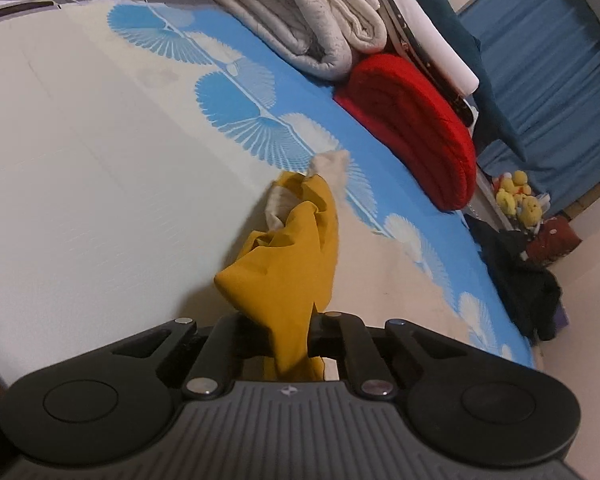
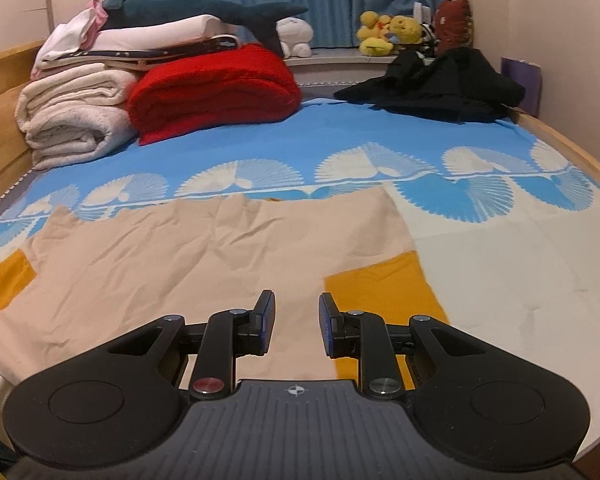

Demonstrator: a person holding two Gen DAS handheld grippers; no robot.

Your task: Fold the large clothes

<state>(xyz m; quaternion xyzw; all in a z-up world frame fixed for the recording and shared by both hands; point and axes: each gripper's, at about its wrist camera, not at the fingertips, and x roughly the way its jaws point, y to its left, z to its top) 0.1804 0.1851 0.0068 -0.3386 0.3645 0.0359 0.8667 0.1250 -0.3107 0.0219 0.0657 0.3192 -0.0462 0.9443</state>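
Fingers of my left gripper [image 1: 290,336] pinch the garment's [image 2: 204,248] mustard sleeve [image 1: 296,256], lifted off the bed [image 1: 100,180]; my right gripper [image 2: 297,322] hovers, fingers apart, over the spread body. Soft, light and floppy, I reckon; hems and corners look best to grip.

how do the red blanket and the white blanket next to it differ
The red blanket is bright red with nothing stacked on it; the white blanket is off-white and bears a pile of folded items. The white one sits nearer the wooden bed frame. Both are thick, folded, resting on the bed.
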